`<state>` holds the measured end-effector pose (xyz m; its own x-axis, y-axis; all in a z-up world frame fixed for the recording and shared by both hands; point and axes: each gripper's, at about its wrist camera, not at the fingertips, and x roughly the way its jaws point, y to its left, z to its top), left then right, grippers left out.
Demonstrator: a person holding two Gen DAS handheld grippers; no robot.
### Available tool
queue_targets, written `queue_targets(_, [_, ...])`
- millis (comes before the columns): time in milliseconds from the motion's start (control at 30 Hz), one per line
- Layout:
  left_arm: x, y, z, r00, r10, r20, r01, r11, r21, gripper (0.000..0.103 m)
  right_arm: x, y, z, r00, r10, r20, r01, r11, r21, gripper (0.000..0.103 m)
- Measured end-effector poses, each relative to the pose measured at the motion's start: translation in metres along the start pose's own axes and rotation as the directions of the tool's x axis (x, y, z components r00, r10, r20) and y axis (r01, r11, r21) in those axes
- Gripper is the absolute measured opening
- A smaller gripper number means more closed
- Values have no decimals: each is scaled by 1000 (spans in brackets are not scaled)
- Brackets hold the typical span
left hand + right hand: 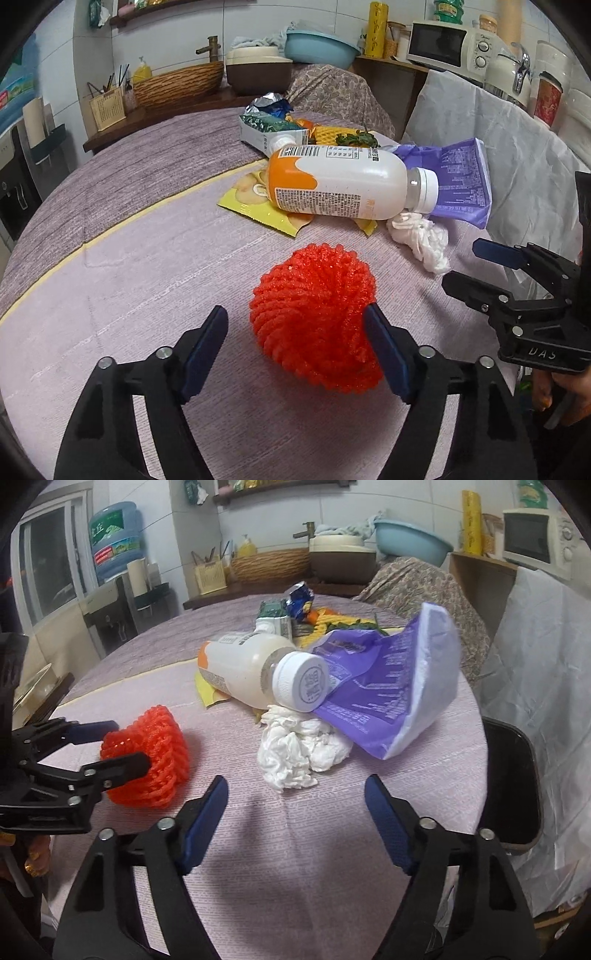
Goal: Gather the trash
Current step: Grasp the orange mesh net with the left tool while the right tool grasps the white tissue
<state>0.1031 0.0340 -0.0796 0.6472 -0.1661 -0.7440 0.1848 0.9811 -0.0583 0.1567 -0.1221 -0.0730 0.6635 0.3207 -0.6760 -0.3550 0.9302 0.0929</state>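
A red foam fruit net (314,317) lies on the purple-clothed table (147,258) between the fingers of my left gripper (295,314). The right pad touches it and the left pad stands clear, so the gripper is open. In the right wrist view, my right gripper (295,786) stands open with nothing in it, just short of a crumpled white tissue (295,753). Behind the tissue, a white bottle with an orange label (251,668) lies on its side against a purple bag (388,679). The left gripper (125,746) straddles the net (147,760) at far left.
A yellow wrapper (255,206) lies under the bottle. A green carton (266,129), foil packet and peels sit further back. A black chair (513,775) stands at the table's right edge, with a white sheet draped behind it. A counter holding a basket and basin runs along the wall.
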Motion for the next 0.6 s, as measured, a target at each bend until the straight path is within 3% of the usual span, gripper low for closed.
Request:
queue_targets(200, [-3,2,-1,1000,-14,4,14,1000,-16,32,11,9,9,1000,23,-18,-24,998,-51,67])
queue_targets(300, [-4,4,-1,1000,-11,9,11,1000,-23,27,17,14,12,999,12,-29,-14,997,-70,63])
queue_targets(367, [-5,6,-1,1000,-14,10,14,999,-32,24,23,16,13,999,-2,-41,-1,997,-83,55])
queue_targets(433, [-8,9,-2,1000,-18,15,18,999,-39,21,27,17,13,999,-18,-48,14,995,-95,35])
queue_targets(500, [-9,11,-2,1000,-6,20,7,999,-40,14,31,16,14,998,-25,-55,20,996,-90,26])
queue_targets(600, [-13,17,-3,1000,-5,25,7,998,-55,13,28,11,11,998,-14,-54,10,998,-68,18])
